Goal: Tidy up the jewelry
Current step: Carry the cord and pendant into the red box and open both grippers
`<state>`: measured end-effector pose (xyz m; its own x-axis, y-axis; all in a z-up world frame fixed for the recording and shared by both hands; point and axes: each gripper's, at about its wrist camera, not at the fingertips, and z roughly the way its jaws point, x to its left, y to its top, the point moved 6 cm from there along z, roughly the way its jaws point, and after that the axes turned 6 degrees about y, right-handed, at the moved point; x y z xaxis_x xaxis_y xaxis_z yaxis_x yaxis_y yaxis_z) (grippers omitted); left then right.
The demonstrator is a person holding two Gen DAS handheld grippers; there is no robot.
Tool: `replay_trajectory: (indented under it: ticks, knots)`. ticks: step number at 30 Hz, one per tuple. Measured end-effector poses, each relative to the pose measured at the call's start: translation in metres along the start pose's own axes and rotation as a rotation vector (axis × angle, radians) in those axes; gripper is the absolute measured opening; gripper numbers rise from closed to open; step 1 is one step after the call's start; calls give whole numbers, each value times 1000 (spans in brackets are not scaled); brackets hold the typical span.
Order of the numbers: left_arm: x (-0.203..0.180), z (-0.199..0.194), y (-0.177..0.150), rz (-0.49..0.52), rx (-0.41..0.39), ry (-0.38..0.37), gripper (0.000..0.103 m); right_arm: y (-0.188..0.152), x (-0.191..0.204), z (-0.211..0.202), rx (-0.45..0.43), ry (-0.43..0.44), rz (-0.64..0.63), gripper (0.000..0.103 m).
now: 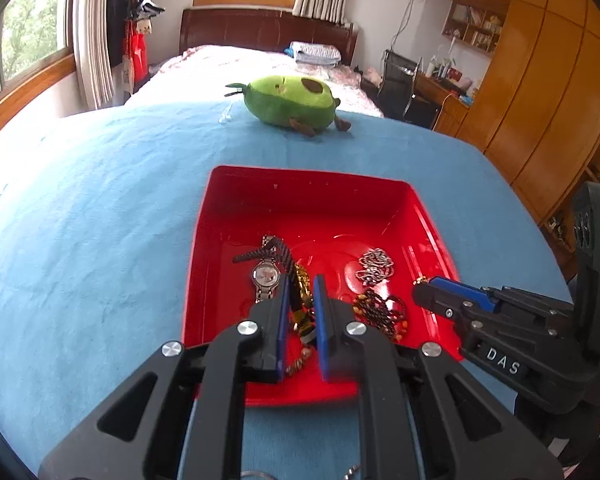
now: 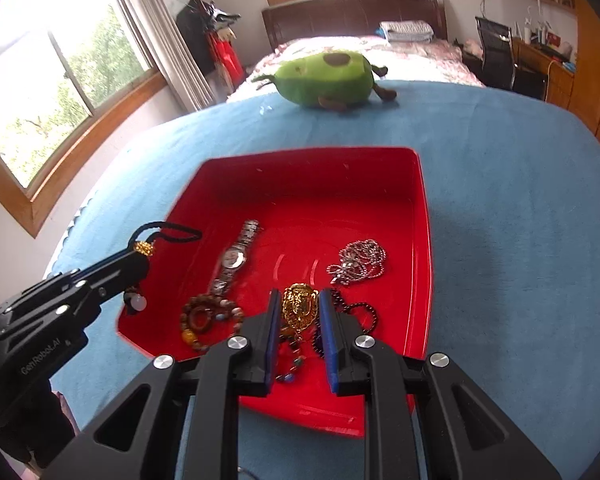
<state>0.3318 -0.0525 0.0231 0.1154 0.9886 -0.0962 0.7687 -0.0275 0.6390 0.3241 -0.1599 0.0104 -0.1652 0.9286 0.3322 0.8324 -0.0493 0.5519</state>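
Observation:
A red tray (image 1: 300,172) (image 2: 312,152) lies on the blue cloth. A silver watch (image 1: 266,276) (image 2: 236,256), a silver chain (image 1: 376,266) (image 2: 358,260) and a brown bead bracelet (image 2: 204,320) rest in it. My left gripper (image 1: 302,284) (image 2: 140,258) hangs over the tray's near left side. It is shut on a black cord charm (image 1: 288,258) (image 2: 172,232) with a gold bead. My right gripper (image 2: 300,300) (image 1: 422,286) is over the near right part, shut on a gold pendant (image 2: 300,306) whose dark bead string (image 2: 360,308) (image 1: 380,312) trails down into the tray.
A green avocado plush (image 1: 292,98) (image 2: 328,80) sits at the far edge of the blue cloth (image 1: 100,220) (image 2: 520,220). Behind it is a bed; wooden wardrobes (image 1: 540,100) and a desk stand to the right, windows to the left.

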Motion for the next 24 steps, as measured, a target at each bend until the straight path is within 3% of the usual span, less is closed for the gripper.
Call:
replay_trajectory:
  ticks: [16,21,22,24]
  knots:
    - [-7,92,22,17,105,32,11,29,-16,68,77,-21,30,19]
    - [-5,98,23,15,118,34,18,34,-18,73,72,-5,46,26]
    - [-3,96,22,9,121,30,25,33,-19,69,62,-3,50,26]
    - [3,87,23,-12,110,20,28,32,-20,60,44,-7,49,26]
